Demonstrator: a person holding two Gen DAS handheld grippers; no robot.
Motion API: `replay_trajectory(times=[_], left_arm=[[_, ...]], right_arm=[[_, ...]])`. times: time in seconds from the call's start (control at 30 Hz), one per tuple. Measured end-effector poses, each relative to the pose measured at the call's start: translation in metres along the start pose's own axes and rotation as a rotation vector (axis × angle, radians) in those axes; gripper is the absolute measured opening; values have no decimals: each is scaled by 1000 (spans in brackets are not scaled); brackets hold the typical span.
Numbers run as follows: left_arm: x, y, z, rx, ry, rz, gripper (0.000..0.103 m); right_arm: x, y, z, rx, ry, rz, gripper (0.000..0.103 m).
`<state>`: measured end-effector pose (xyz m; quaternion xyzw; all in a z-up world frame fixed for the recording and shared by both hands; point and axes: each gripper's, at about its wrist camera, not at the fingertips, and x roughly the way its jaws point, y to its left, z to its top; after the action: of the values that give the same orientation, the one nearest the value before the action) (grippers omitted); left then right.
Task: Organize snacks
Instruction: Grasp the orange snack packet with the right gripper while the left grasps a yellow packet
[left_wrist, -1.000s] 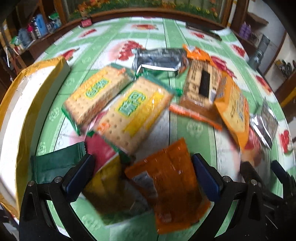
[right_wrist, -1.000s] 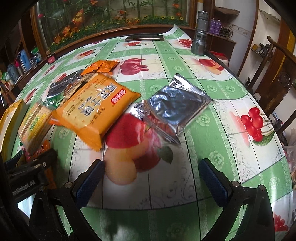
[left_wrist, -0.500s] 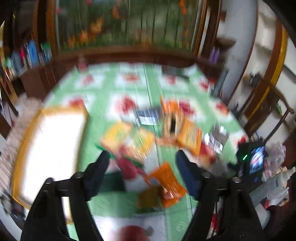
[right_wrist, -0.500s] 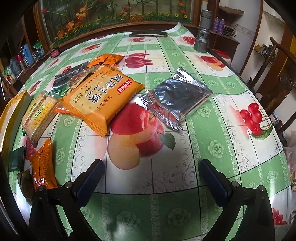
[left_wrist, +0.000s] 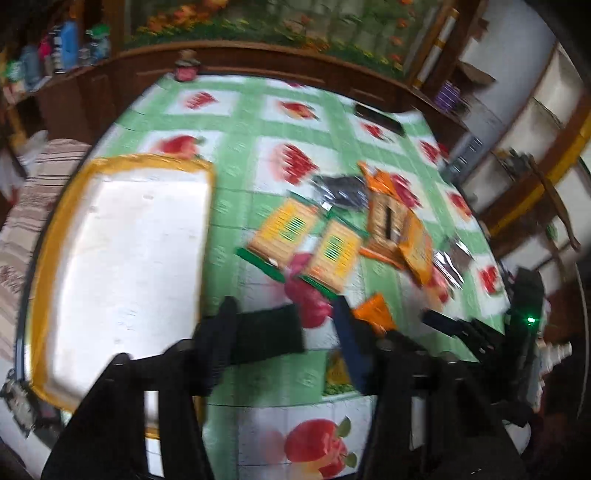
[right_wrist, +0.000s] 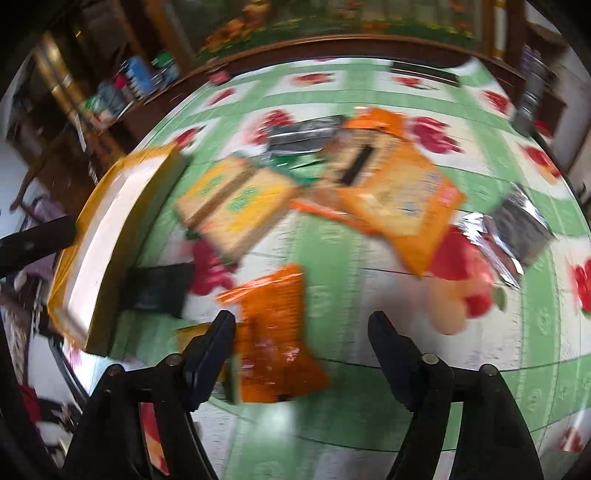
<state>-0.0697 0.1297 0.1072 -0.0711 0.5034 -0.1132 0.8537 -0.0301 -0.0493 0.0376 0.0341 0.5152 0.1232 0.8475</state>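
Snacks lie scattered on the bench (left_wrist: 236, 122): two yellow cracker packs (left_wrist: 306, 240), an orange biscuit pack (right_wrist: 402, 192), silver packets and an orange pouch (right_wrist: 273, 332). The white tray (left_wrist: 122, 258) with its yellow rim looks empty, so sorting seems barely begun. The left gripper (left_wrist: 286, 334) is closing, apparently on nothing. The right gripper (right_wrist: 301, 354) is closing, with the orange pouch between its jaws but not visibly pressed.

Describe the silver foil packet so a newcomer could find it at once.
Start at the green fruit-print tablecloth and follow the heap of snacks to its right-hand end. There, beside the large orange packet, lies the silver foil packet, the only shiny, crinkled metallic wrapper at that end.
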Motion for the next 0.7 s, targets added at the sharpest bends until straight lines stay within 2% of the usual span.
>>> replay_trajectory(times=[0.1, 0.2, 0.23, 0.3, 0.33, 0.37, 0.4, 0.7], left_arm=[[2, -9, -7, 85, 28, -41, 47], [9, -13, -17, 142, 75, -64, 47], [11, -13, -20, 166, 87, -84, 47], [19, -14, -27, 171, 120, -103, 47], [22, -14, -29, 171, 130, -110, 47], [25, -15, -31, 167, 140, -120, 47], [27, -17, -33, 166, 148, -132, 47], [56, -56, -50, 249, 207, -136, 47]], right_arm=[[11, 15, 2, -44, 26, -50, 64], [27, 21, 2, -57, 83, -54, 64], [31, 23, -1, -64, 101, -56, 67], [34, 31, -3, -96, 90, -74, 65], [33, 33, -3, -102, 83, -82, 50], [33, 32, -2, -91, 74, -75, 43], [32, 28, -1, -68, 74, -54, 40], [14, -20, -9, 62, 78, -41, 37]])
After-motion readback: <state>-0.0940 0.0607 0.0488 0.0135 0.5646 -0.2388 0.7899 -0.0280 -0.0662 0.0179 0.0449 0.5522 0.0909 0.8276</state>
